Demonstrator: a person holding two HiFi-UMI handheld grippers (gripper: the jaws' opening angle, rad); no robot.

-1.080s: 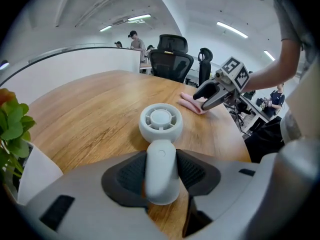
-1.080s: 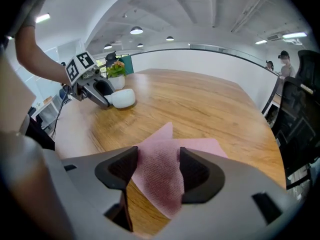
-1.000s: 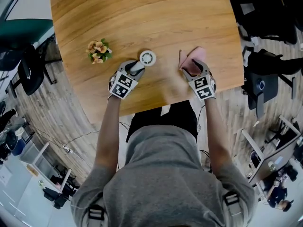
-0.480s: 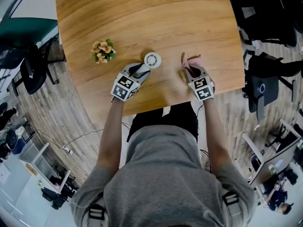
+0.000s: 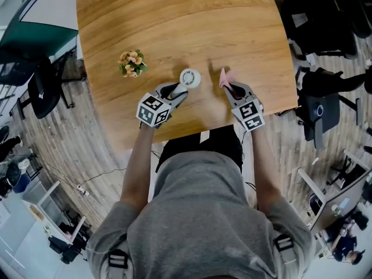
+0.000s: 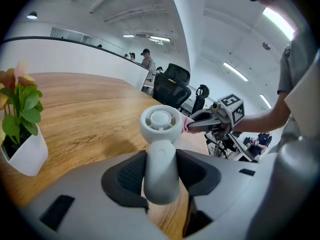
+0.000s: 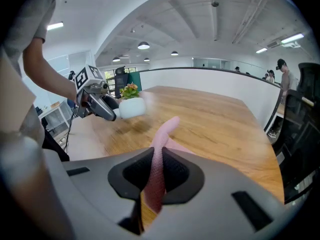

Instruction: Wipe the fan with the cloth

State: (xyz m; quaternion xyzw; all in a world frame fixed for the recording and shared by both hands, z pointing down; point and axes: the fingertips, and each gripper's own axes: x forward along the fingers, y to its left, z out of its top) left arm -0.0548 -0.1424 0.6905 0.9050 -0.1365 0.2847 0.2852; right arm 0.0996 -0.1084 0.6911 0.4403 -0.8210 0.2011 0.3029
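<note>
The left claw, jaws wide, grips the fan by its smooth white stem; that view alone shows the round, ribbed head. Right of the fan, the right claw has just been closing, its jaws pinching a pink, finely meshed cloth in a narrow fold. Left of the fan, farther off on the wood-grain tabletop, stands a small potted plant.

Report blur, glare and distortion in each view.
Head view: fisheye bows the table edges; even light. Left gripper view: fan sharp, corners vignetted dark. Right gripper view: far fan and table blurred; cloth fairly crisp.
</note>
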